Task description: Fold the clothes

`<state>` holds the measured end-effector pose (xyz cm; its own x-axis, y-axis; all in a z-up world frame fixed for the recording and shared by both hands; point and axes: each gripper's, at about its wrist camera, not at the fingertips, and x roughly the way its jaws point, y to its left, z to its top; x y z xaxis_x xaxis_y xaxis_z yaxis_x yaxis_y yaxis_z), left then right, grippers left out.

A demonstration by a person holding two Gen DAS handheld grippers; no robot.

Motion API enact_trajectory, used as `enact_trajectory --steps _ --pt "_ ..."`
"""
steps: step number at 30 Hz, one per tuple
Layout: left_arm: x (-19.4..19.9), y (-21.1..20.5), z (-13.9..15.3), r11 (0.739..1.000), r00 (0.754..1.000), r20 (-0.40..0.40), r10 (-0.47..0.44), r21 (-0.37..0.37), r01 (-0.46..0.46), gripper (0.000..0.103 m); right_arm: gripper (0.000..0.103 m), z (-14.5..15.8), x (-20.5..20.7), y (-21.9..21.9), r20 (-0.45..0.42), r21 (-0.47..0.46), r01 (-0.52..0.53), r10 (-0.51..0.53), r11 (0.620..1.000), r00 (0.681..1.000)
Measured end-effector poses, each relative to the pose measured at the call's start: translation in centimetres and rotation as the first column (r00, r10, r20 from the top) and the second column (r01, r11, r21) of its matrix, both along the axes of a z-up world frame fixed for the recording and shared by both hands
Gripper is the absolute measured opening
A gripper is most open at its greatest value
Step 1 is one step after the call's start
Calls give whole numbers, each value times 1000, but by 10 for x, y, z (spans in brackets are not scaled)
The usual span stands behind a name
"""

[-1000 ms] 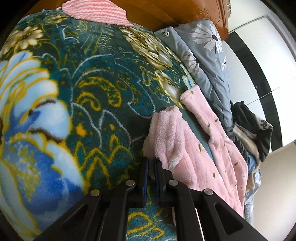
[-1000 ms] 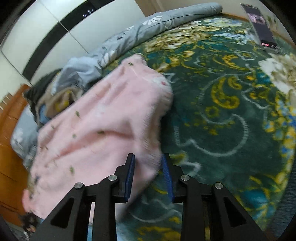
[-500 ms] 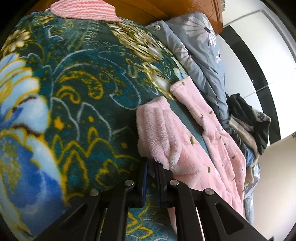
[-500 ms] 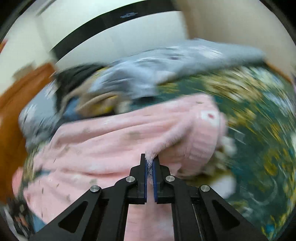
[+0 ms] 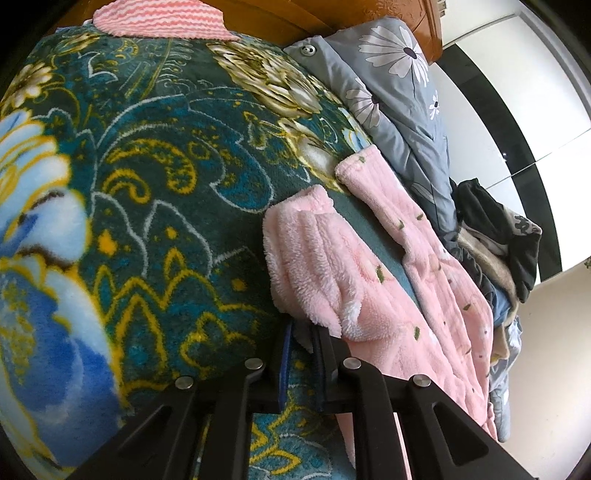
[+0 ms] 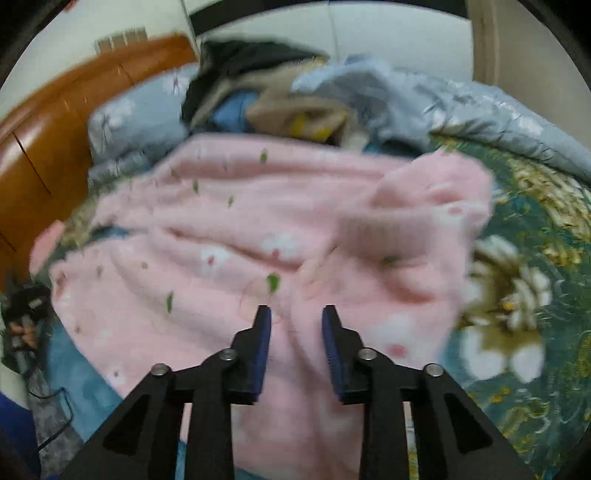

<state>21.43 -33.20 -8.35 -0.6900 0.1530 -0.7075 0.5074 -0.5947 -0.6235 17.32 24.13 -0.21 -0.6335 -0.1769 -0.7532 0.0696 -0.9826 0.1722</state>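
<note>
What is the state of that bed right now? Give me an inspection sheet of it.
Surface: dark green floral blanket covering the bed.
Job's things: pink fleece garment spread on the blanket, one end turned back so its fluffy lining shows.
Clutter: heap of dark and beige clothes beyond the garment; grey daisy-print quilt bunched beside it; pink striped cloth at the far edge.
Grippers: left gripper has its jaws nearly closed at the garment's fluffy edge, grip unclear; right gripper has its jaws opening, apart above the garment, pads not pressing on it.
Cables: black cable low beside the bed.
Surroundings: wooden headboard; white panels with a black stripe.
</note>
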Motion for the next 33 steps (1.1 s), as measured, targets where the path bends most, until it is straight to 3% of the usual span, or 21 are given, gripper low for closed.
enact_trajectory --steps 3,5,8,12,15,17,18,19,20,24,28,33 --pt "-1 0 -1 1000 1000 -1 3 7 -3 14 35 6 3 33 -21 21 132 -131 991 991" --pt "-1 0 -1 1000 1000 -1 3 6 -3 15 35 2 -2 52 2 -12 183 -183 983 983" --pt "-2 1 0 1000 1000 -2 0 3 0 19 37 -4 -14 54 16 -23 175 -174 984 985" --pt "-3 4 2 1000 1000 -4 -3 -3 3 24 48 -9 -40 27 13 57 93 -94 994 995" --pt "-3 5 3 1000 1000 -7 -7 -5 7 26 48 -17 -52 26 27 95 114 -117 989 993" --pt "-3 5 3 1000 1000 -9 -8 -4 8 27 48 -19 -54 33 41 56 145 -147 988 988" --pt "-3 5 3 1000 1000 -10 -8 -2 8 27 44 -19 -53 38 48 14 159 -160 987 986" --pt "-3 5 3 1000 1000 -11 -6 1 6 27 27 -18 -49 42 50 -22 165 -164 986 985" --pt "-3 4 3 1000 1000 -12 -6 4 6 28 20 -15 -45 46 50 -58 167 -164 984 985" --pt "0 3 2 1000 1000 -25 -5 25 5 32 14 6 -16 70 -6 -155 192 -195 969 981" --pt "2 2 2 999 999 -39 -2 48 4 34 14 30 29 121 -85 -204 319 -341 926 936" --pt "4 0 0 997 999 -51 4 74 0 36 13 20 93 206 -49 -266 562 -593 783 803"
